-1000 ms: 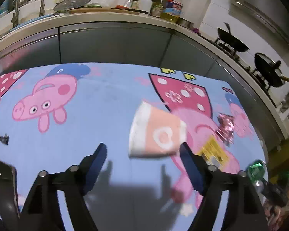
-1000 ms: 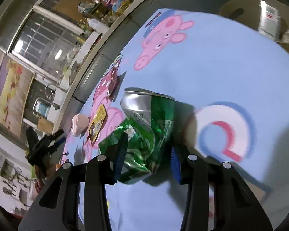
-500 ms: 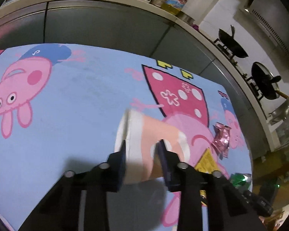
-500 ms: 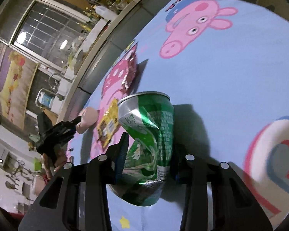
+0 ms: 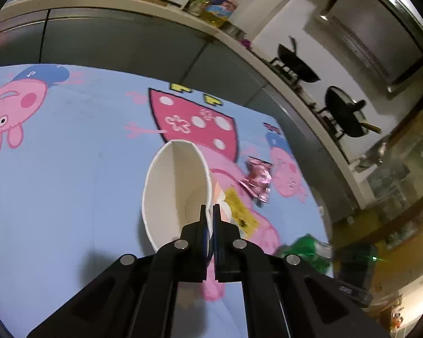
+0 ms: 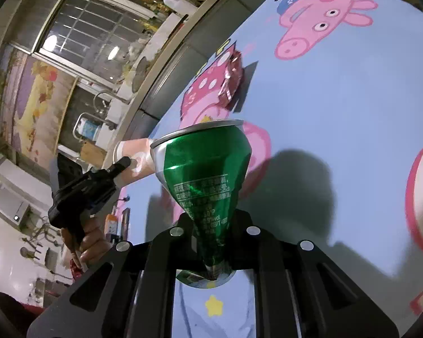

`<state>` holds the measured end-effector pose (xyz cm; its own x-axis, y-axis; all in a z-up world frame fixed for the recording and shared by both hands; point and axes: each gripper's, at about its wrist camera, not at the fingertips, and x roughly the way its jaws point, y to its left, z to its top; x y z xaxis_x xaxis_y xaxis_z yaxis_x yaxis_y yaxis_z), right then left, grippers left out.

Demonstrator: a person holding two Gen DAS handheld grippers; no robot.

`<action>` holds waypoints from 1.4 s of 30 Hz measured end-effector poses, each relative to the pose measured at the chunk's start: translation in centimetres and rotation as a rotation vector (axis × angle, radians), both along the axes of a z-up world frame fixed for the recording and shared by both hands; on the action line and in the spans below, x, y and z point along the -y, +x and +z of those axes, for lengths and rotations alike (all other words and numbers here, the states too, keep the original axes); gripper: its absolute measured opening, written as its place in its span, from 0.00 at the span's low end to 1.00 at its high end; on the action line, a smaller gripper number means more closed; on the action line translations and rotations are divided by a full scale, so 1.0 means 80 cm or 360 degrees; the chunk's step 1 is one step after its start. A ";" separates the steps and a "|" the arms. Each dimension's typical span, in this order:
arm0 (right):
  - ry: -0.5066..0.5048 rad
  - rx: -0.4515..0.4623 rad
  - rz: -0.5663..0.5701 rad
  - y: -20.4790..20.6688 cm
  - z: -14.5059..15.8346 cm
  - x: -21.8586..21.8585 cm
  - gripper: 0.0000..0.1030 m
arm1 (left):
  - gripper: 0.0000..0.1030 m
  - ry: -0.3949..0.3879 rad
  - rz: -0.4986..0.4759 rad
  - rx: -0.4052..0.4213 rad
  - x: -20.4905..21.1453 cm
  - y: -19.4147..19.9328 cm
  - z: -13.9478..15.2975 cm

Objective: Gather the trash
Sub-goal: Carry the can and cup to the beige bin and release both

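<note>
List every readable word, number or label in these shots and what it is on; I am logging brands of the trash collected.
Green can, crushed in the right gripper: rows of white print, too distorted to read.
Yellow wrapper: dark print, blurred.
Pink foil wrapper: nothing legible.
Paper cup in the left gripper: no text visible.

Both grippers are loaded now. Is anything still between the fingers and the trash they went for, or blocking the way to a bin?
Nothing is between them: the left gripper pinches the paper cup wall, and the right gripper squeezes the green can. No bin is in view, so that path cannot be judged.
</note>
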<state>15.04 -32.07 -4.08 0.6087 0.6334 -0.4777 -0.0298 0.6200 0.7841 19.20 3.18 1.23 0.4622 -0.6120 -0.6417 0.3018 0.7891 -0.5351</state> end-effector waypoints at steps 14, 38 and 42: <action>0.0012 0.0025 0.0015 -0.039 -0.004 0.000 0.11 | 0.03 0.0099 -0.0442 0.0004 0.122 -0.083 0.005; -0.0362 0.0095 -0.0966 -0.053 0.016 0.351 0.11 | 0.04 0.0427 -0.1109 0.0262 0.604 -0.017 0.014; -0.0420 0.0029 -0.0938 -0.035 0.001 0.365 0.14 | 0.13 0.0537 -0.1071 0.0248 0.630 -0.006 -0.016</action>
